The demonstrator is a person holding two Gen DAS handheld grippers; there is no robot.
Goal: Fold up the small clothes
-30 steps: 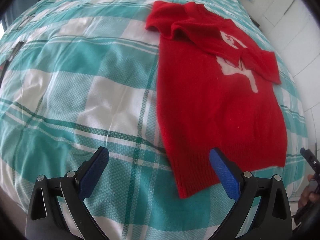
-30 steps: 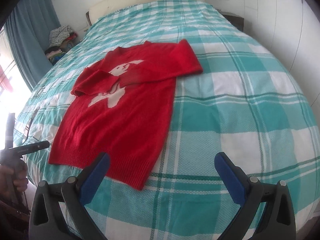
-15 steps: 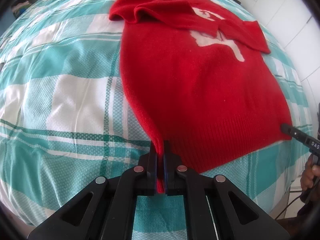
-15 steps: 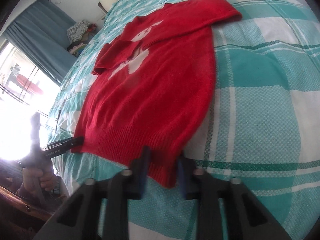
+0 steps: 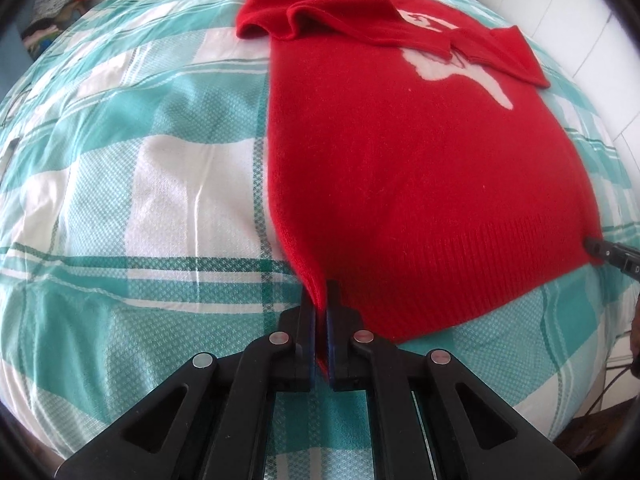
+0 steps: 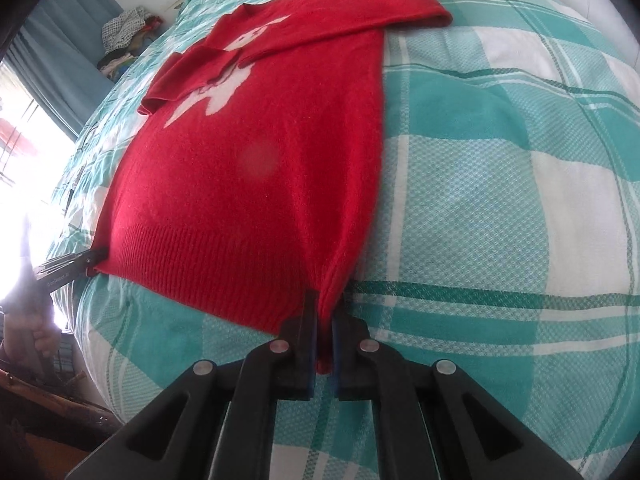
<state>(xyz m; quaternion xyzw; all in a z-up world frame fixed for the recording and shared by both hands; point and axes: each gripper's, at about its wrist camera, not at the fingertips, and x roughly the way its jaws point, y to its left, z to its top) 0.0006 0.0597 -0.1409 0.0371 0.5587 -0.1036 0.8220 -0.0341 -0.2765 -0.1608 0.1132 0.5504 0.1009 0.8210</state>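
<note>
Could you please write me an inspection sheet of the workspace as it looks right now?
Surface: bed with a teal and white checked cover, lightly creased.
Job's things: red sweater lying flat, white motif up, both sleeves folded across the chest.
Clutter: nothing seen on the bed besides the sweater.
Grippers: left gripper shut on one hem corner; right gripper shut on the other hem corner.
Cables: thin dark cable hanging off the bed's edge in the left wrist view.
Surroundings: blue curtain, pile of clothes beside the bed, bright window, white wall.
</note>
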